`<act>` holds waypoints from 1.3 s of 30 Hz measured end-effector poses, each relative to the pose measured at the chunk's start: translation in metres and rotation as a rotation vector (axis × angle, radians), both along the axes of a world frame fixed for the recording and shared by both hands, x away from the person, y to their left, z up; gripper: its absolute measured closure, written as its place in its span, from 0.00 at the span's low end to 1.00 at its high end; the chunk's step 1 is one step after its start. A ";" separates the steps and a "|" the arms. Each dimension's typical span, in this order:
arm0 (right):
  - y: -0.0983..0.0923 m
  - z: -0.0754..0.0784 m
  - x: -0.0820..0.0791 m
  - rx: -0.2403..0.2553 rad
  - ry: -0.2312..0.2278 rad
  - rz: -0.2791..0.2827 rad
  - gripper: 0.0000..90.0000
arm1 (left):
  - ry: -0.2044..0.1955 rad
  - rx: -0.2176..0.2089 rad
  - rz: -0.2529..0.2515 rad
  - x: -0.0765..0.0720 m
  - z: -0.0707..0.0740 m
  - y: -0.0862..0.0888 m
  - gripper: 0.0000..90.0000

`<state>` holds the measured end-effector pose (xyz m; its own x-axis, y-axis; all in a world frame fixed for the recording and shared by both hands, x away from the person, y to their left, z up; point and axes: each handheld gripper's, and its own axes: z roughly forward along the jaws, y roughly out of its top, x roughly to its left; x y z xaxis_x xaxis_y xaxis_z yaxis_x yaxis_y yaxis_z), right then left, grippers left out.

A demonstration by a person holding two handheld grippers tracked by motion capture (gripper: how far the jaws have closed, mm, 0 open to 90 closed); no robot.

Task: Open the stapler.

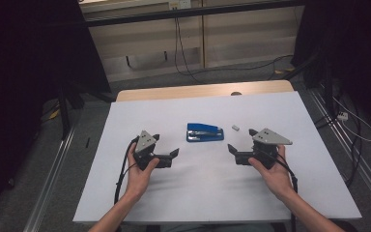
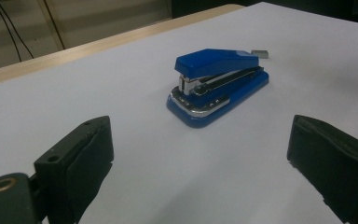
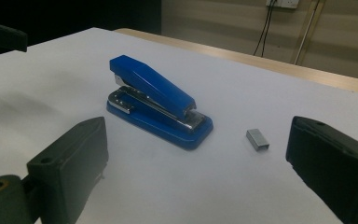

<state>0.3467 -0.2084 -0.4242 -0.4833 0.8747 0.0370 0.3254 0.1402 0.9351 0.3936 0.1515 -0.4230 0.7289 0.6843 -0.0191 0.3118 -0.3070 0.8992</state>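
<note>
Blue stapler (image 1: 205,132) flanked by left gripper (image 1: 169,158) & right gripper (image 1: 235,154); fingers spread, empty, apparently readying approach; staple strip (image 1: 235,127) alongside on white surface (image 1: 212,188).

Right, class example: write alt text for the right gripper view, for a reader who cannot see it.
A blue stapler lies closed on a white table, with a small block of staples lying apart beside it. The right gripper has its two black jaws wide open in the foreground, touching neither. A wooden table edge and a wall with cables lie behind.
</note>
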 end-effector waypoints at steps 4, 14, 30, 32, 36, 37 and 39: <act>0.005 0.001 0.006 0.006 0.011 0.022 0.05 | -0.009 -0.005 -0.003 0.004 0.002 -0.005 0.08; 0.019 0.005 0.020 0.024 -0.022 0.077 0.02 | -0.035 -0.003 -0.006 0.017 0.007 -0.020 0.07; 0.036 0.009 0.042 0.048 -0.023 0.107 0.06 | -0.063 -0.029 -0.003 0.045 0.013 -0.040 0.05; 0.037 0.009 0.044 0.050 -0.020 0.108 0.06 | -0.067 -0.021 0.000 0.049 0.014 -0.040 0.05; 0.041 0.007 0.049 0.063 -0.016 0.119 0.10 | -0.083 -0.024 0.031 0.055 0.015 -0.038 0.05; 0.045 0.004 0.051 0.053 -0.014 0.122 0.10 | -0.082 -0.021 0.034 0.056 0.014 -0.037 0.05; 0.047 0.002 0.052 0.043 -0.008 0.130 0.11 | -0.075 -0.015 0.037 0.058 0.011 -0.036 0.05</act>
<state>0.3984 -0.1618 -0.4223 -0.5925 0.8026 0.0688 0.2994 0.1401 0.9438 0.4515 0.1159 -0.4120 0.7027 0.7111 0.0245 0.2541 -0.2829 0.9249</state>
